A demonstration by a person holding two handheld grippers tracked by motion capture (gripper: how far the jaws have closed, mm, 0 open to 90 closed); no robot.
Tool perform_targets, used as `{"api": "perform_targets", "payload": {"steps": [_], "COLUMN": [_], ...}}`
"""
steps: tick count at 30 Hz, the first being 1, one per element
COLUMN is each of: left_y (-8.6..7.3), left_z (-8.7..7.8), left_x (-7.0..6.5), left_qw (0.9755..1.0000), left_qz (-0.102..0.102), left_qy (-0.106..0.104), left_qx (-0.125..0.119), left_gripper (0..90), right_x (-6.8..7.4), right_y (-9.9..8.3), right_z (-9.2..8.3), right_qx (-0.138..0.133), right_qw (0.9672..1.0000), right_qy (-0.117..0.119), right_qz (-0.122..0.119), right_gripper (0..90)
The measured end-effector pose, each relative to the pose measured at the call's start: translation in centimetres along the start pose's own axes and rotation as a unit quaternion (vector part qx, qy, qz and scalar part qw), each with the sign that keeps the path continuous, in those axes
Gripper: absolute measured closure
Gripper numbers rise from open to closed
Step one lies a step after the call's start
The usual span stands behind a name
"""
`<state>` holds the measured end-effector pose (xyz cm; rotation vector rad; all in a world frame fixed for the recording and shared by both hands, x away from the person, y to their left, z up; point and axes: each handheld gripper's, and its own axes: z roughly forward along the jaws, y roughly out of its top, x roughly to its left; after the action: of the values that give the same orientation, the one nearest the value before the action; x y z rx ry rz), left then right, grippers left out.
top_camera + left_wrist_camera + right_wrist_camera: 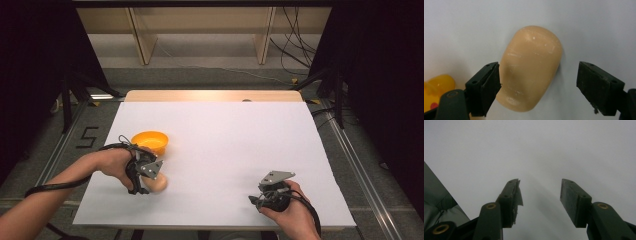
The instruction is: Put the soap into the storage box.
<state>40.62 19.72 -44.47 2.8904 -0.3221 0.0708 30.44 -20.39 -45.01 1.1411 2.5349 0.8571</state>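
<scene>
While the left gripper (pixel 537 75) straddles the tan rounded piece (pixel 531 67) mid-frame, jaws wide and not clamping, the right gripper (pixel 540 192) idles lower right, jaws apart.

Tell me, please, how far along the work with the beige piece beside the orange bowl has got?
Early. Done: the left gripper straddles the beige piece, which lies on the white table. In hand: one pad sits at its side, the other stands apart, so no grip yet. Left: closing and lifting it, perhaps into the orange bowl, though that is a guess. The right gripper rests open, holding nothing.
</scene>
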Motion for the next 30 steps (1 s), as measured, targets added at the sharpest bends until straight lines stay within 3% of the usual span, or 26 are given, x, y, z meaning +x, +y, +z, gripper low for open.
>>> {"api": "perform_targets", "payload": {"steps": [5, 12, 18, 23, 24, 27, 30], "left_y": [0.5, 0.6, 0.4, 0.3, 0.4, 0.4, 0.5], "left_z": [0.5, 1.1, 1.4, 1.6, 1.6, 1.9, 2.0], "left_x": [0.6, 1.1, 1.8, 1.8, 1.9, 1.8, 1.9], "left_qw": [0.9998, 0.9996, 0.9993, 0.9992, 0.9991, 0.9989, 0.9987], "left_qz": [0.011, -0.004, -0.003, -0.018, -0.009, -0.015, -0.009], "left_qy": [-0.011, -0.024, -0.027, -0.032, -0.033, -0.04, -0.041], "left_qx": [0.013, 0.012, 0.026, 0.016, 0.025, 0.02, 0.027], "left_gripper": [18.2, 17.6, 16.3, 15.8, 15.8, 16.0, 16.7], "right_x": [0.0, 0.0, -0.1, 0.0, 0.0, -0.1, 0.0], "right_y": [-0.1, -0.1, -0.1, -0.1, -0.1, -0.1, -0.1], "right_z": [0.3, 0.3, 0.3, 0.4, 0.4, 0.3, 0.4], "right_qx": [-0.002, 0.009, 0.008, 0.008, 0.007, 0.008, 0.007], "right_qw": [1.0, 0.9999, 0.9999, 0.9999, 0.9999, 0.9999, 0.9999], "right_qy": [-0.001, 0.007, 0.011, 0.012, 0.012, 0.012, 0.012], "right_qz": [0.003, 0.001, 0.001, 0.006, 0.007, 0.001, 0.003], "right_gripper": [48.7, 47.3, 46.5, 45.8, 45.8, 45.8, 45.7]}}
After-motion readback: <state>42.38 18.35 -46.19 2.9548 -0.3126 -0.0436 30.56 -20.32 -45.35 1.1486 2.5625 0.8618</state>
